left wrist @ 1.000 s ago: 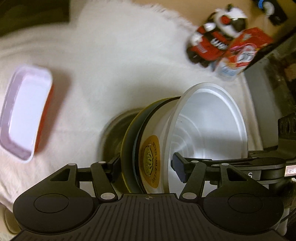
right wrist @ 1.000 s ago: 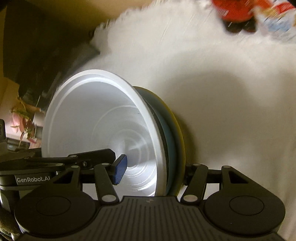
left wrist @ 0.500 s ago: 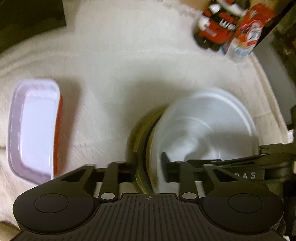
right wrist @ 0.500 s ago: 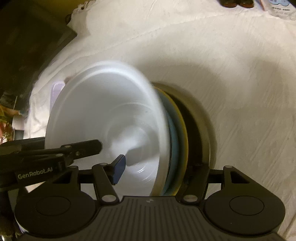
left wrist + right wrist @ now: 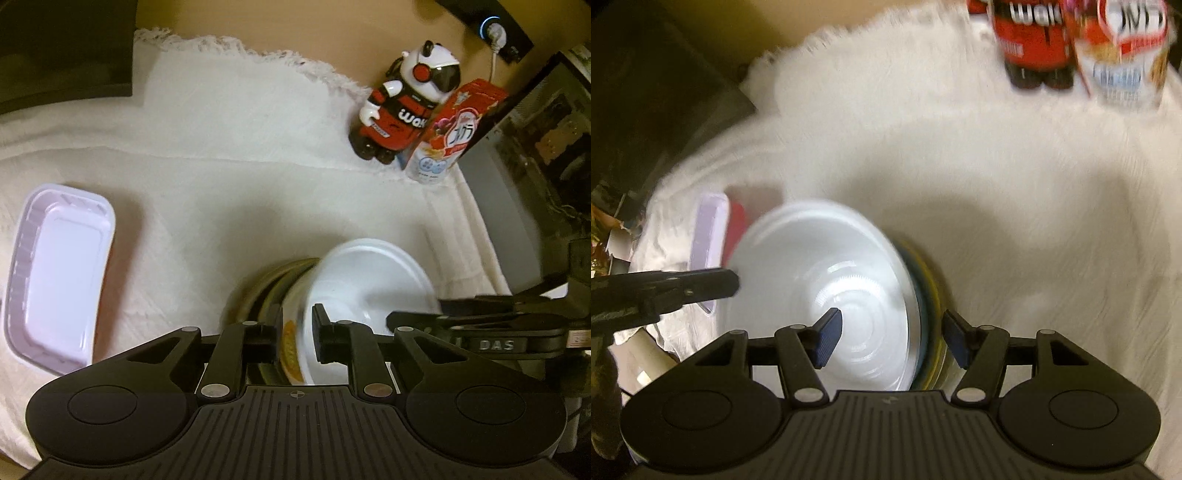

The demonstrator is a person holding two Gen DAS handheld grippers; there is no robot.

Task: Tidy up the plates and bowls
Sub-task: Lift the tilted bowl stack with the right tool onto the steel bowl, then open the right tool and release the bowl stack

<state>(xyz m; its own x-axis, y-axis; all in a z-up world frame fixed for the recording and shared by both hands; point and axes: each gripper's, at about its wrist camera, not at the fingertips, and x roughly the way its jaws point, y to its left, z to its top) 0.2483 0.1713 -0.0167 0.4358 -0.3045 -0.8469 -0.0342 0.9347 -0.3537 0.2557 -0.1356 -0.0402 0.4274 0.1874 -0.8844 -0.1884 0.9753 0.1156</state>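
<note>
1. Both hand-held grippers carry one nested stack of dishes over the white cloth-covered table [image 5: 229, 184]: the left gripper [image 5: 295, 338] is pinched narrow on the stack's rim, and the right gripper [image 5: 892, 338] stands wider, its blue pads straddling the opposite rim; whether those pads press the dishes cannot be told.
2. Topmost sits a white round plastic bowl [image 5: 827, 284], tilted on edge, backed by a printed cream bowl [image 5: 291, 339] and yellow and dark plates [image 5: 932, 295].
3. At the near left lies a white rectangular tray [image 5: 55, 273] with a red underside, well apart from the stack.
4. At the far right stand a panda figurine in red and black [image 5: 402, 103] and a red-and-white carton [image 5: 450, 136].
5. Judgement: the stack is probably being carried or tipped to a resting place. Doing it well means levelling both grippers together, keeping the rims aligned so the top bowl cannot slide out, and lowering onto open cloth away from the tray before either grip loosens.
</note>
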